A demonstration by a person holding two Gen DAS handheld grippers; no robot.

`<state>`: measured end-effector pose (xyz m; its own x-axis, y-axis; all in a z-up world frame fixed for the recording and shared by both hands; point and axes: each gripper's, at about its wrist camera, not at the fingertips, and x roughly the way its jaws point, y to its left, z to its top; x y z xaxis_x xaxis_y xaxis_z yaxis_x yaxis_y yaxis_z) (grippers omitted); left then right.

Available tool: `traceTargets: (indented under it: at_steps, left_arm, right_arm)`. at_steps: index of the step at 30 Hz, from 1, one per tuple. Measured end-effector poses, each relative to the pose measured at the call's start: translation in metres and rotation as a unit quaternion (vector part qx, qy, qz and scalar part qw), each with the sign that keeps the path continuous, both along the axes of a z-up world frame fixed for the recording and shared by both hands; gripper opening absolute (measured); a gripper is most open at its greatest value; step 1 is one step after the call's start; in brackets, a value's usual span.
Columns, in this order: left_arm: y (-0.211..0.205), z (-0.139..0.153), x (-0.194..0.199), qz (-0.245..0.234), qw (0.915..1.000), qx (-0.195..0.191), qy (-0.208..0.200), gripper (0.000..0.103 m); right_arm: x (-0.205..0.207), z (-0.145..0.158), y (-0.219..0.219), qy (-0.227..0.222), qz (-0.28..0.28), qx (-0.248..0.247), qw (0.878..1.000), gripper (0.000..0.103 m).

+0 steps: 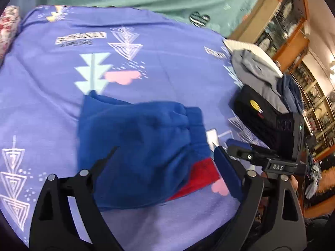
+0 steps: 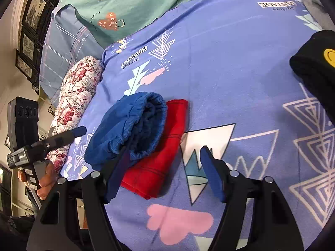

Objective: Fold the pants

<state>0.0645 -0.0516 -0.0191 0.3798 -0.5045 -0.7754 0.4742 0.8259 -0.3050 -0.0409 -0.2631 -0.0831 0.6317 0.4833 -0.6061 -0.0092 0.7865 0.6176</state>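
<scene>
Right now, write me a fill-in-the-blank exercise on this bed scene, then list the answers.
1. The folded blue pants lie on top of a folded ____ garment.
2. Both rest on a purple ____ printed with triangles.
3. The left tool hangs over the pants with its jaws ____.
4. At the blanket's edge lies a pillow with a ____ print.

Answers: red; blanket; open; floral

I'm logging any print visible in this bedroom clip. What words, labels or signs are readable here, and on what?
"DAS": label on the right gripper body.
"VINTAGE": upside down on the purple bedsheet.
"Perfect": under another "VINTAGE" on that sheet.
"worry": on the green sheet; neighbouring words too small.
Left gripper label: blurred.
</scene>
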Motion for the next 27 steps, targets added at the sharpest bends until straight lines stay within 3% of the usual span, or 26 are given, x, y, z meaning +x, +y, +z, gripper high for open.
traceTargets:
  at_steps: [4,8,13,19,21,22,23,27]
  left_arm:
    - [0.031,-0.004,0.008,0.07,0.9964,0.041,-0.021,0.091]
    - [0.052,-0.029,0.016,0.117,0.9895,0.084,-0.001,0.091]
    - [0.056,-0.06,0.016,0.114,0.9894,0.085,0.032,0.091]
    - [0.06,-0.069,0.02,0.115,0.9904,0.06,0.047,0.093]
    - [0.061,-0.072,0.019,0.116,0.9904,0.056,0.05,0.093]
    - [0.061,-0.073,0.019,0.115,0.9906,0.054,0.05,0.093]
    - [0.061,-0.073,0.018,0.114,0.9908,0.053,0.051,0.093]
    - [0.066,-0.068,0.018,0.107,0.992,0.042,0.053,0.093]
  right_arm:
    - [0.008,0.004,0.012,-0.006,0.018,0.012,1.0,0.07]
    - [0.019,0.008,0.023,-0.005,0.039,0.039,0.998,0.07]
    - [0.036,0.007,0.038,0.008,0.05,0.052,0.997,0.07]
    - [0.064,-0.005,0.063,0.039,0.06,0.028,0.997,0.07]
    - [0.068,-0.006,0.072,0.039,0.055,-0.004,0.998,0.063]
    - [0.071,-0.009,0.075,0.049,0.052,-0.021,0.997,0.049]
    - [0.073,-0.013,0.074,0.061,0.047,-0.016,0.997,0.041]
    - [0.071,-0.008,0.063,0.061,0.039,0.023,0.997,0.025]
